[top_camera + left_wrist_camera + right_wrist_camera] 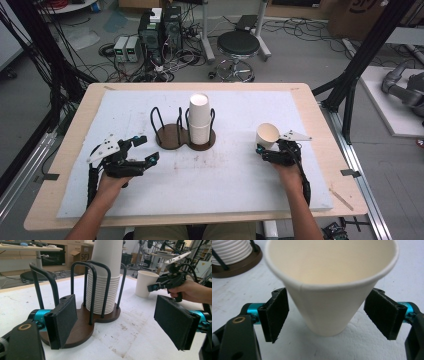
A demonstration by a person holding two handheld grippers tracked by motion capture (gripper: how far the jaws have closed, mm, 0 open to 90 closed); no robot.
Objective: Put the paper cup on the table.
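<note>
In the right gripper view, the right gripper [327,315] has its two black pads spread wide, one at lower left of the frame and one at lower right, with a single paper cup [332,285] standing upright between them. A gap shows on each side, so neither pad touches the cup wall. The cup sits on the white mat [367,345], its open mouth taking up the top of the frame. In the high view this gripper [267,150] lies right of centre, just below the cup [267,135], with the person's right hand [289,172] behind it.

In the left gripper view, the left gripper [120,325] also has its pads well apart and holds nothing. Between them, further off, stands a dark brown cup holder [80,327] with black wire hoops; its right-hand bay holds a tall stack of white cups [105,277], and its left-hand bay is empty. The left pad [63,320] sits in front of the holder's base. In the high view the left gripper [142,150] is at lower left of centre, near the holder [172,135] but apart from it, with the stack [199,117] at mid-frame.

The mat covers a wooden table [65,150]. Beyond its top edge, a round black stool [238,45] stands on the floor.
</note>
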